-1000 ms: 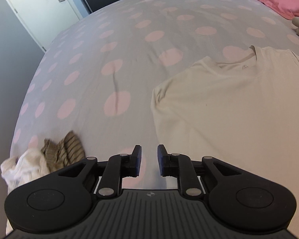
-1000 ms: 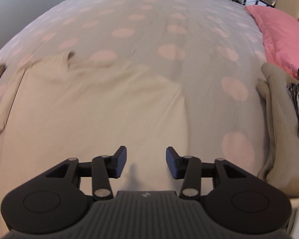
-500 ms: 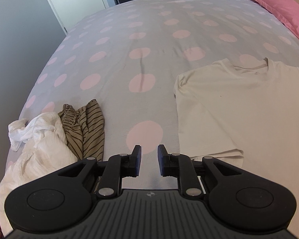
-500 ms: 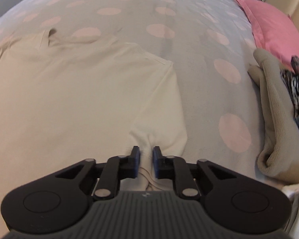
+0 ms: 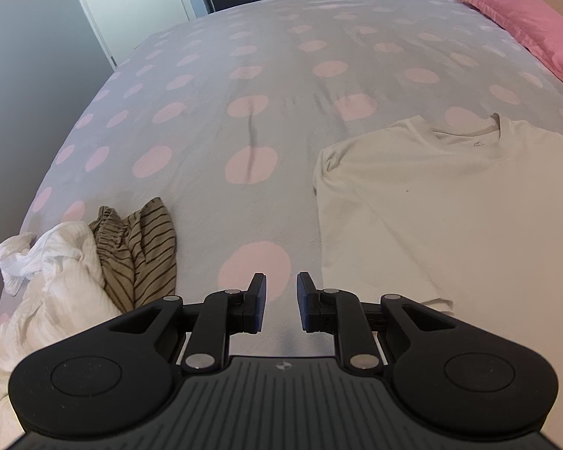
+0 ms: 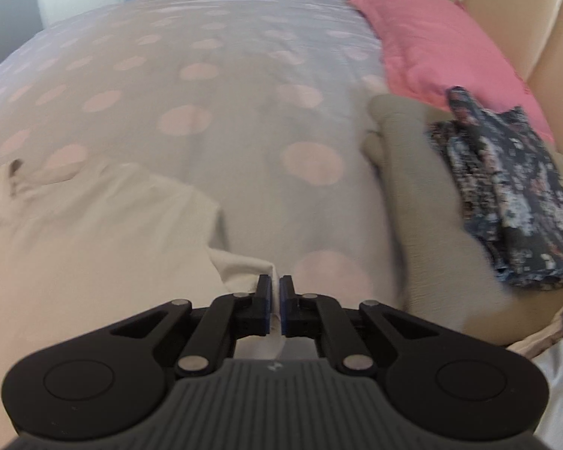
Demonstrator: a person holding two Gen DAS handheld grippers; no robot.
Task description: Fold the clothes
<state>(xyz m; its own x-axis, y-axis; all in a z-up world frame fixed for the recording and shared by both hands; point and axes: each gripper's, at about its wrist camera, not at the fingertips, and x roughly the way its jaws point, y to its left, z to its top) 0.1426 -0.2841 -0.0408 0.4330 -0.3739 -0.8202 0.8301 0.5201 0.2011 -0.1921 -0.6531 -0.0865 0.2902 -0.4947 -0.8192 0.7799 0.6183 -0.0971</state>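
Two black two-finger grippers, one per wrist view. One cream short-sleeved cotton T-shirt point(image 5: 450, 206) lies flat, collar away from the cameras, on the grey bedspread with pink dots point(image 5: 244, 75). Left gripper point(image 5: 280, 302): jaws a little apart, nothing between them, hovering over bare bedspread just beside the shirt's near left corner. Right gripper point(image 6: 275, 305): jaws pressed together on a pinch of the T-shirt's right sleeve edge, cloth bunched up between the pads.

Two loose garments at the near left bed edge: a crumpled white garment point(image 5: 48, 281) touching an olive striped one point(image 5: 142, 247). Two folded pieces on the right: a beige knit point(image 6: 424, 202) with a dark floral-print piece point(image 6: 506, 195) on top. One pink pillow point(image 6: 439, 41) against a tan padded headboard point(image 6: 525, 26).

Room: white door point(image 5: 131, 0) and dark cabinet fronts beyond the bed's far edge. Wide stretch of bedspread lies bare beyond and left of the shirt; a bare strip separates the sleeve from the beige knit.
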